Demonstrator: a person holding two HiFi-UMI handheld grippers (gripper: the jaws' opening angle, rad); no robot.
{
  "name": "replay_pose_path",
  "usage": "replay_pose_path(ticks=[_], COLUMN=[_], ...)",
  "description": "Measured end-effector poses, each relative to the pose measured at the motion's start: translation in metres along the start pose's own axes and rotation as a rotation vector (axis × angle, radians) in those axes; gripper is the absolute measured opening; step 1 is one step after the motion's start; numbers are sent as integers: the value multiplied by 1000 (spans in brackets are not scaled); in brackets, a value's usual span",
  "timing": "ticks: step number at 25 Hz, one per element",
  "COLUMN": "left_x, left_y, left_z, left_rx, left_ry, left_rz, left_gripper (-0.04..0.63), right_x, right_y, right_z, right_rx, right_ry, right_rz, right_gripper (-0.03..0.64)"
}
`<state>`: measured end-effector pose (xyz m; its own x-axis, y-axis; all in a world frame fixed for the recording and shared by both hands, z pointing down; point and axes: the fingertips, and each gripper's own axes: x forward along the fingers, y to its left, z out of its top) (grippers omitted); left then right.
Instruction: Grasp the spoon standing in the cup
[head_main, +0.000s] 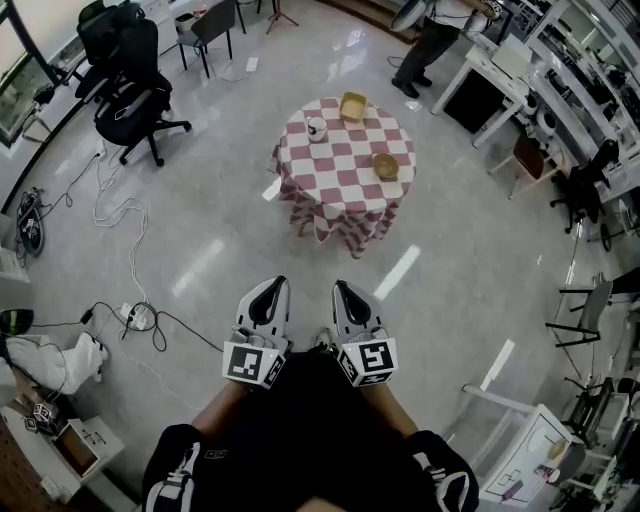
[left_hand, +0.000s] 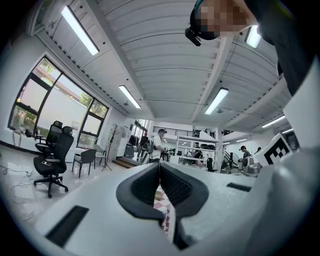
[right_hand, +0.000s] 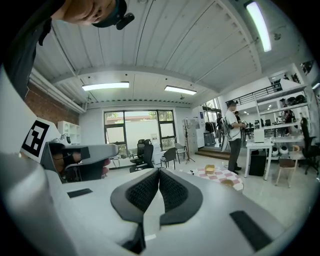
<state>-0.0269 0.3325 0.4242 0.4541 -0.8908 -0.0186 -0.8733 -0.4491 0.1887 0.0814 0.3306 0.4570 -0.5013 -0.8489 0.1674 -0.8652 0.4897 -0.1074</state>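
A small white cup (head_main: 317, 128) with a spoon in it stands near the far left edge of a round table (head_main: 340, 185) covered in a red-and-white checked cloth, well ahead of me across the floor. My left gripper (head_main: 271, 285) and right gripper (head_main: 341, 288) are held close to my body, side by side and far short of the table. Both are shut on nothing. In the left gripper view the jaws (left_hand: 159, 165) meet, with a strip of checked cloth (left_hand: 163, 209) showing below them. In the right gripper view the gripper (right_hand: 159, 171) is shut too, and the table (right_hand: 218, 175) lies off to the right.
A yellow square box (head_main: 353, 105) and a woven bowl (head_main: 386, 166) also sit on the table. Black office chairs (head_main: 130, 95) stand at the far left, with cables (head_main: 118, 205) trailing on the floor. White desks (head_main: 500, 75) and a standing person (head_main: 432, 40) are at the far right.
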Motion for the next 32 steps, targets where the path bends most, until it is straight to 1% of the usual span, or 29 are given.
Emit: replay_pose_path(ticks=[6,11,17,22,25,29,32], left_x=[-18,-32,-33,-10,12,61,105], left_y=[24,48,67,96,115,145,161], left_z=[0,-11,-22,-26,-24,-16,-8], left_rx=[-10,-22,-48,-48,-41,-29,-33], left_ry=[0,20,33,40,40,31,32], left_rz=[-9,-19,-17,17,34,46,36], left_gripper=[11,11,11,11,11,11,11], right_x=[14,32,56,96,125,174,208], right_y=[25,51,64,52,41,17,-9], right_z=[-3,-7,-14,-16,-12,2,18], right_rx=[-2,-13,-29,-22,-23,-34,-39], right_ry=[2,-11,8,10,8,-4,-8], right_rz=[-12,-22,2,11,25,34,33], right_gripper=[28,28,28,28,28,28,28])
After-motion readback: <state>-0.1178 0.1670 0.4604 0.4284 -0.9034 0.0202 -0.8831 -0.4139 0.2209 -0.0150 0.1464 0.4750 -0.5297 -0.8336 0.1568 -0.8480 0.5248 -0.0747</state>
